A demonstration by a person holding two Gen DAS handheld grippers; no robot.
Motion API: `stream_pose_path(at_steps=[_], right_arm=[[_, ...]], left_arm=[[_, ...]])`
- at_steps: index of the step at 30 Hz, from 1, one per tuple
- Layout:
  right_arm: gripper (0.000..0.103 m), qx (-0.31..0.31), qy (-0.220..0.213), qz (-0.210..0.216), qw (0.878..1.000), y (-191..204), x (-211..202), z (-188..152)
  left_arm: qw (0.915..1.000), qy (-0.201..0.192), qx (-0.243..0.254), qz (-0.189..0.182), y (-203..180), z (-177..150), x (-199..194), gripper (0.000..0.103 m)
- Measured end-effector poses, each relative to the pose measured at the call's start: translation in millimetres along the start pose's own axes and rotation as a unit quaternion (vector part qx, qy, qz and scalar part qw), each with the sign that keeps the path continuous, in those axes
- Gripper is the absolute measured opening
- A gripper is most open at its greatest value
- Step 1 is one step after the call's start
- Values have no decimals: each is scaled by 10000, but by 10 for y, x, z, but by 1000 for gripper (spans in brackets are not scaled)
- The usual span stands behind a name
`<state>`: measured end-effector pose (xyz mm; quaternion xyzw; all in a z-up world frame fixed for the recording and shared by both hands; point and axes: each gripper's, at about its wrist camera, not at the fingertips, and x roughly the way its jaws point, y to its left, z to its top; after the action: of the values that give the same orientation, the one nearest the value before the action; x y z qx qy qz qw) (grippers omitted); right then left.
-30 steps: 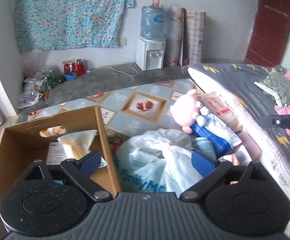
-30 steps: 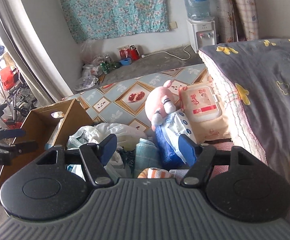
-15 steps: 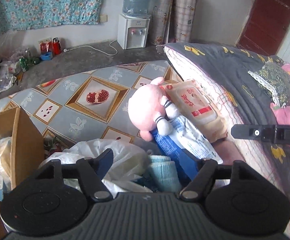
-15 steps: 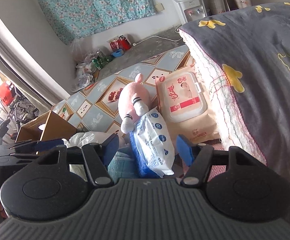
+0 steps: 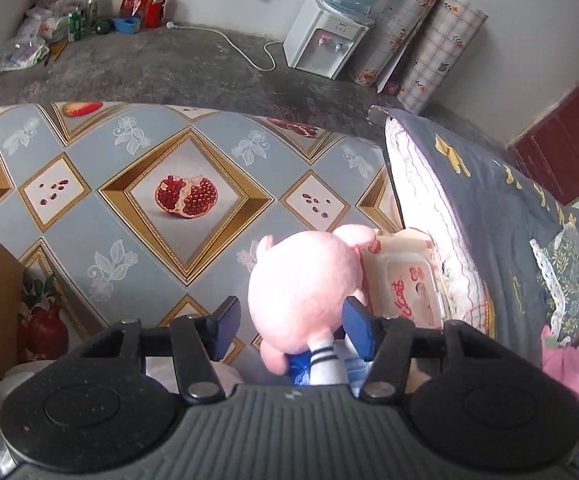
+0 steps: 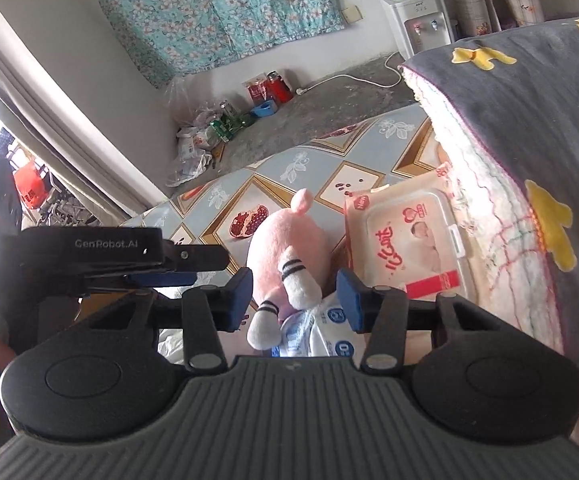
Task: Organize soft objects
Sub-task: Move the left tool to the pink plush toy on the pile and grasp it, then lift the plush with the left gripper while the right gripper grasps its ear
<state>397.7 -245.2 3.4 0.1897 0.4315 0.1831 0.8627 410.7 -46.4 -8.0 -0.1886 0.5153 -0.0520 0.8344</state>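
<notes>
Pink plush pig (image 5: 305,292) lying on the patterned mat (image 5: 129,208) beside the wipes pack (image 6: 409,240); left tool (image 5: 291,330) and right tool (image 6: 295,300) both closing around it, pads not yet pressing.

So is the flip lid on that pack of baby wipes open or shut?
Shut. The white flip lid lies flat on the wipes pack, with no gap showing.

Left claw (image 5: 291,328) angled downward, jaws closing, right claw (image 6: 295,298) likewise, jaws closing
</notes>
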Motion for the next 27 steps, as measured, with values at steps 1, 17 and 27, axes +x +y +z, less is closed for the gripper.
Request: stream_pose_path(at_steps=[1, 17, 27], right_arm=[[47, -28, 51, 56, 10000, -13, 92, 27], [59, -204, 627, 322, 9973, -161, 1019, 181], [51, -521, 238, 320, 9978, 62, 779, 189]], left_arm=[[10000, 62, -72, -12, -3, 60, 80, 65], [9882, 912, -1199, -294, 143, 358, 826, 87], [9856, 801, -1454, -310, 75, 330, 550, 86]])
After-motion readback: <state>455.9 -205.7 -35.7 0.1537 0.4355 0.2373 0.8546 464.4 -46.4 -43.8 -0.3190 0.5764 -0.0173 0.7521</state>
